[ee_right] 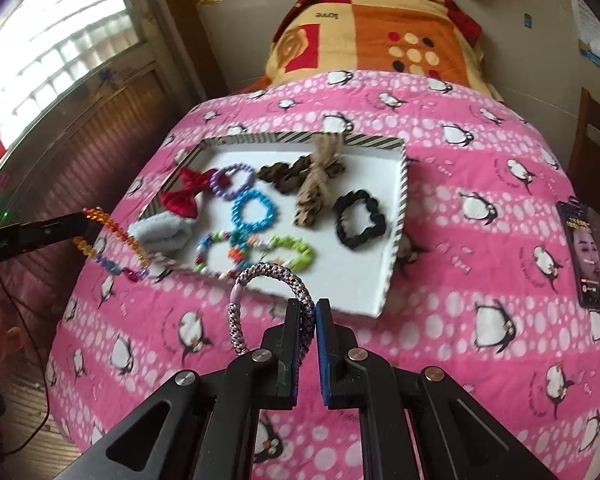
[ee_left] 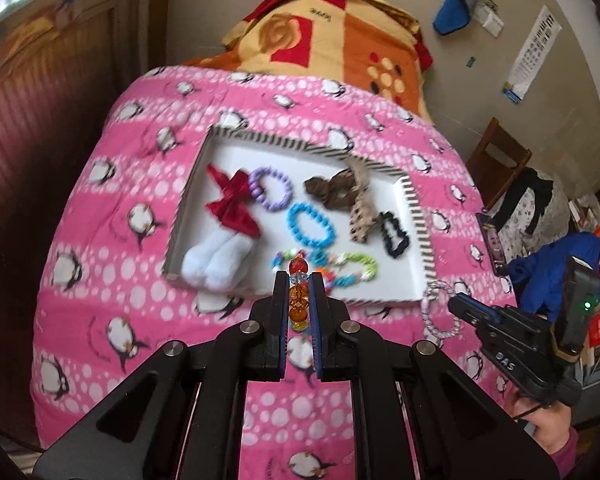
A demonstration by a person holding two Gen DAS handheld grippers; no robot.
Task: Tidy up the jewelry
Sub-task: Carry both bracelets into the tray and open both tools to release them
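Beaded bracelet (ee_right: 112, 240) hangs full-length only in right view, from left tongs (ee_left: 299, 280).

Pink penguin quilt (ee_right: 440, 208), bright window (ee_right: 56, 56), beige wall (ee_left: 428, 92), wooden chair (ee_left: 496, 160)

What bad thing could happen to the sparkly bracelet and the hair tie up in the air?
The beaded bracelet dangles from the left gripper by a few beads, so it might slip out. The braided hair tie in the right gripper is pinched on one side only, so it could catch the tray edge.
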